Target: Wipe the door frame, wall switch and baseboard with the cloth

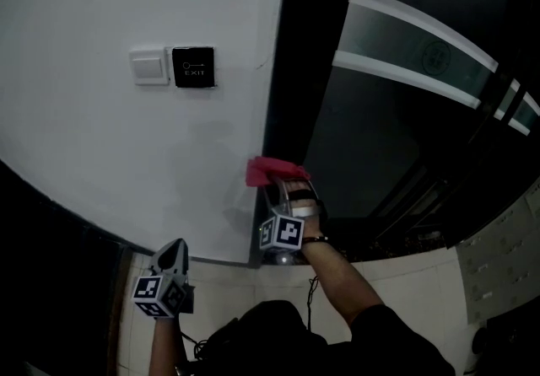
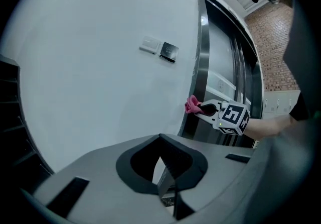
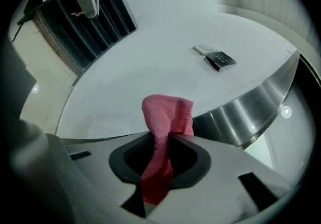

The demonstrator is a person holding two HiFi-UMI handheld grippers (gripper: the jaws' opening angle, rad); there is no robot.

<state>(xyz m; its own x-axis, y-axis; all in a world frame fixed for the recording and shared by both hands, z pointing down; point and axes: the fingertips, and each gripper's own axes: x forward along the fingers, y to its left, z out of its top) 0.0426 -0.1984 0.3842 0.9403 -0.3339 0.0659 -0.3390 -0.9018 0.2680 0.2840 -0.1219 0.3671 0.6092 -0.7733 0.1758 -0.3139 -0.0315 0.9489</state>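
My right gripper (image 1: 283,187) is shut on a pink cloth (image 1: 274,170), which it holds against the edge where the white wall meets the dark door frame (image 1: 287,96). The cloth (image 3: 168,117) pokes out past the jaws, next to the steel frame edge (image 3: 251,107). A white wall switch (image 1: 149,66) and a black exit button (image 1: 193,67) sit higher up on the wall, left of the cloth. My left gripper (image 1: 173,258) hangs low near the foot of the wall, shut with nothing in it (image 2: 167,183). It looks toward the right gripper (image 2: 215,110).
A glass door (image 1: 405,113) with pale stripes fills the right side behind the frame. A dark slatted panel (image 3: 85,22) adjoins the wall on the left. Pale floor tiles (image 1: 228,282) lie below the wall. The person's dark sleeve (image 1: 388,341) reaches in from the bottom.
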